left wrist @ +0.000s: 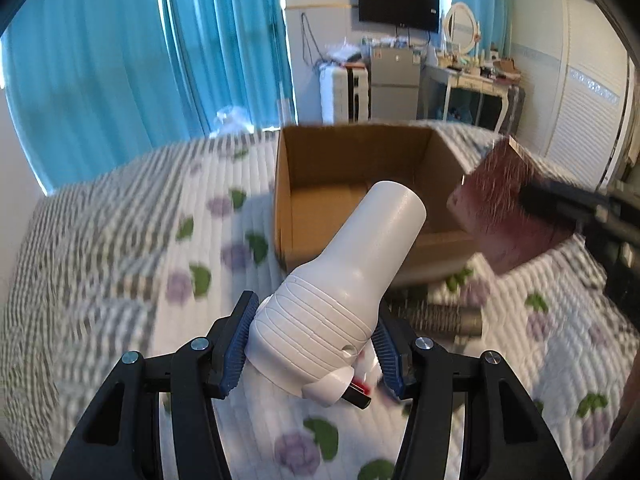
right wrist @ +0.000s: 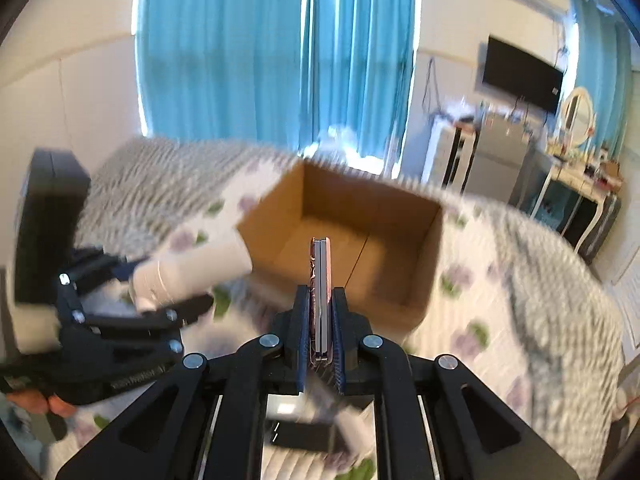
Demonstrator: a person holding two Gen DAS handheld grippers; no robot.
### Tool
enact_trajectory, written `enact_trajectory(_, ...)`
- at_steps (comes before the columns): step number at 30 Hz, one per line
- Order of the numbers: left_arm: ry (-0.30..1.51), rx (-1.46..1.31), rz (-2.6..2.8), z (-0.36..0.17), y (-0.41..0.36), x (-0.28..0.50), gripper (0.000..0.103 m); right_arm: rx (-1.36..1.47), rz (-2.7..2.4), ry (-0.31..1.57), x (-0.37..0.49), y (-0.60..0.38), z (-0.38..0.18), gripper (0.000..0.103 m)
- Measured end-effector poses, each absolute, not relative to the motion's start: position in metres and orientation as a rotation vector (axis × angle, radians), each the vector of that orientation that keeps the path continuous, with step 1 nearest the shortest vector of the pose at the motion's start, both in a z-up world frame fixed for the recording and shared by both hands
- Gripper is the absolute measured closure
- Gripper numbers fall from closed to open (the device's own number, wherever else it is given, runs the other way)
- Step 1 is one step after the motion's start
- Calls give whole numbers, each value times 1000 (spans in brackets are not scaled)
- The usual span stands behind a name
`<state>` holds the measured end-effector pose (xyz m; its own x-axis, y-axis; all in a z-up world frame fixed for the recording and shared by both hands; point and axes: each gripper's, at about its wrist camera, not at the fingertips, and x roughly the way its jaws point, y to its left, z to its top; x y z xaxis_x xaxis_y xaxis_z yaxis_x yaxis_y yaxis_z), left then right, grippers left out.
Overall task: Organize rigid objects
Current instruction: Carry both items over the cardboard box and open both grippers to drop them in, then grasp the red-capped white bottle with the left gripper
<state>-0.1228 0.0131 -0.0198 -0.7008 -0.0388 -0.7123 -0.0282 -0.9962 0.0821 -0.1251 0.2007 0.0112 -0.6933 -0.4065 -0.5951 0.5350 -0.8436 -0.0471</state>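
My left gripper is shut on the ribbed rear body of a white hair dryer, whose nozzle points up toward an open cardboard box on the bed. The right wrist view shows that gripper and the dryer at the left, blurred. My right gripper is shut on a thin flat maroon case, seen edge-on in front of the box. In the left wrist view the case hangs by the box's right corner. What shows of the box's floor looks bare.
The box sits on a quilt with purple flowers and grey stripes. Blurred dark items lie on the bed under my right gripper. Blue curtains, a wall TV, a small fridge and a dressing table stand beyond.
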Motion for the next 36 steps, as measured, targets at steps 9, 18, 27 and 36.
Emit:
enact_trajectory(9,-158,1211,-2860,-15,17,-191,47,875,-2543,278,-222,194,10,94)
enact_trajectory(18,-245,1229,-2852,-32,29,-230,47,1010,-2511,251,-267,198,-53,79)
enact_trajectory(27,-278,1274,-2821,-53,49,-263,47,912,-2593,51,-260,252,-27,40)
enact_trajectory(36,-301,1221,-2882,-52,65,-258,7,933,-2657,56,-255,276,-28,38)
